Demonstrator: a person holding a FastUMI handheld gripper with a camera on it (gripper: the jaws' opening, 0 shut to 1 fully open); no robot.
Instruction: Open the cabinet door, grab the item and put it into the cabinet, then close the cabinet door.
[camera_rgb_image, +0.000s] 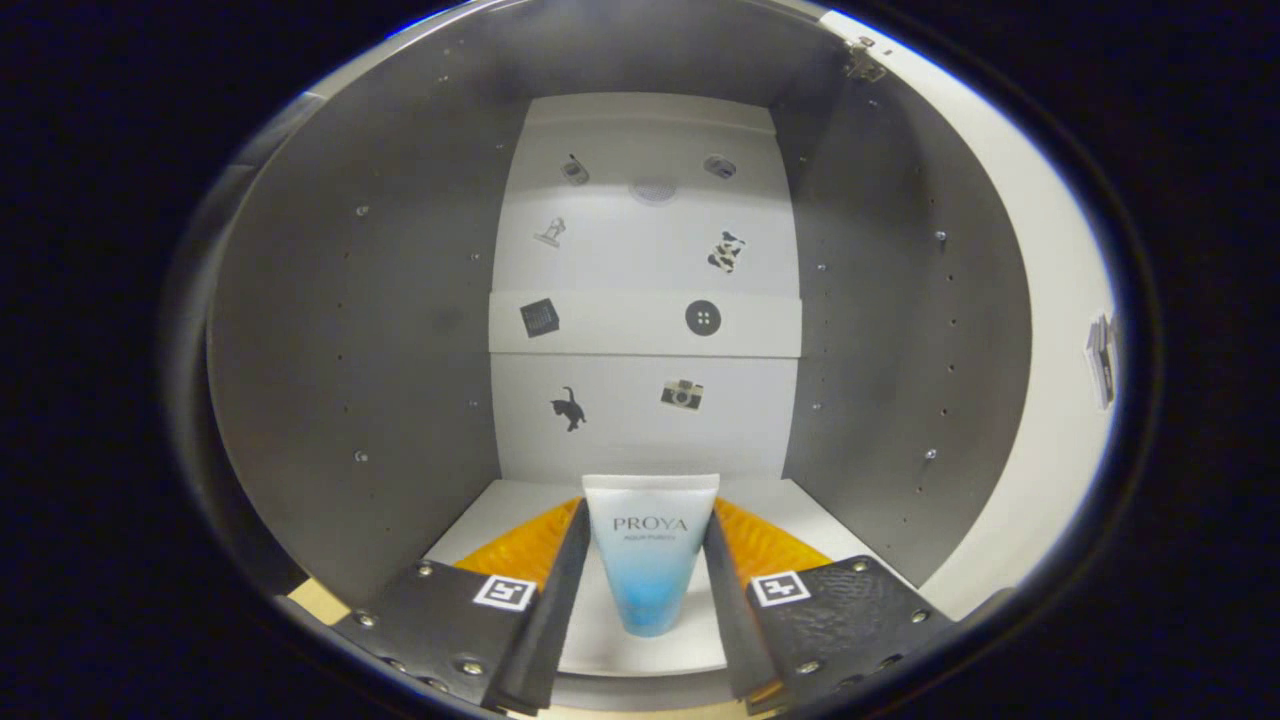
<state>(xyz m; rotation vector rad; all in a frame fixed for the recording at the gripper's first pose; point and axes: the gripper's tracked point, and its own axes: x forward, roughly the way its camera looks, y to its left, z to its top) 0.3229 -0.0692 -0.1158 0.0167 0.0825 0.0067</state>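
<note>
Jaws of the gripper (648, 590) stood clamped on the tube (650, 560), held upright between them with cap downward, just above the cabinet (350, 330) floor, its door (1040, 400) open.

White-to-blue squeeze tube (650, 555) stood upright, cap down, between the fingers inside the open cabinet (350, 330), whose grey walls and white back panel rose beyond them.
</note>
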